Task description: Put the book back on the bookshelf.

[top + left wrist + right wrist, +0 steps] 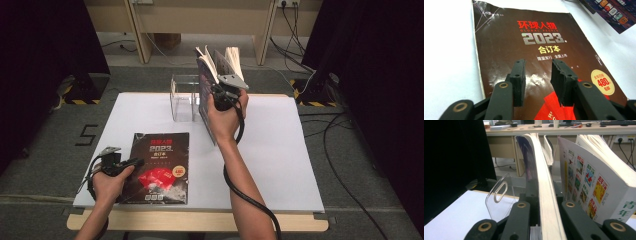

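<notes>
Holding a thick soft-cover magazine with cream page edges [216,65] upright in the air, the right hand-held gripper [223,89] is clenched on a section of its pages, above the far edge of the white surface [280,160]. In the right gripper view the jaws pinch a thick wad of pages [546,195] while the remaining leaves and the illustrated cover [586,187] fan away to one side. Just beside it, at the far edge, stands a clear acrylic file holder [182,97], its rounded divider with an oval slot visible in the right gripper view [499,195]. The left hand-held gripper [137,161] rests released near the front-left corner, jaws apart over a glossy dark-brown magazine with a red title [534,50] that lies flat on the surface; nothing sits between its pads.

The lifted magazine looks fairly heavy and floppy: pinched by part of its pages only, the loose half will likely sag and splay. Its glossy covers are probably slippery, so a hold near the spine across the whole thickness seems safest. The acrylic holder looks light and may slide if bumped.
</notes>
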### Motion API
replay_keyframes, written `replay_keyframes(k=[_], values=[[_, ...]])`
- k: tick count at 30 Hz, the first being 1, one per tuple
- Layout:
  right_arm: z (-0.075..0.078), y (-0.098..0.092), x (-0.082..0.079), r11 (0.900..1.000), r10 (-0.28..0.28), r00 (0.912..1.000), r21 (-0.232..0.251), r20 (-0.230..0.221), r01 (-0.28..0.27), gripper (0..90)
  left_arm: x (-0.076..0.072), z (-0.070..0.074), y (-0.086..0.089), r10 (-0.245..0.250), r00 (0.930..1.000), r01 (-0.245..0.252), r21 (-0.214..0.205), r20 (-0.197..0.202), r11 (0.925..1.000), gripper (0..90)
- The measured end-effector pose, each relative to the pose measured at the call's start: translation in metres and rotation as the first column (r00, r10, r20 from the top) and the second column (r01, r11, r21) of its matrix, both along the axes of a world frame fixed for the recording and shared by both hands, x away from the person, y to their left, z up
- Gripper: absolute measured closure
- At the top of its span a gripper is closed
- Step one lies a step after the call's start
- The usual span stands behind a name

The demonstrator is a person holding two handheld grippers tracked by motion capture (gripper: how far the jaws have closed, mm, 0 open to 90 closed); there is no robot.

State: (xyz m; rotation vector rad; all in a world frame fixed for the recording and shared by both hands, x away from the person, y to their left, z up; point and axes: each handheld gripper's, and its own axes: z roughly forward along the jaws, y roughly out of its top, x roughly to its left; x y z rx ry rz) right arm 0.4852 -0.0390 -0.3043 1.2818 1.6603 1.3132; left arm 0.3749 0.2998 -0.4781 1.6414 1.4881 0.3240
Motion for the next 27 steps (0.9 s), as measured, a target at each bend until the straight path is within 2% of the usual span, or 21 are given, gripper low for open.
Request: replay_keyframes(k=[27], values=[[-0.007,0.007,0.017,0.9998,-0.022,0.9998,-0.001,-0.003,0.022,83.0,0.000,0.001,0.002,0.000,1.0000,0.000,0.001,-0.001,1.0000,63.4]])
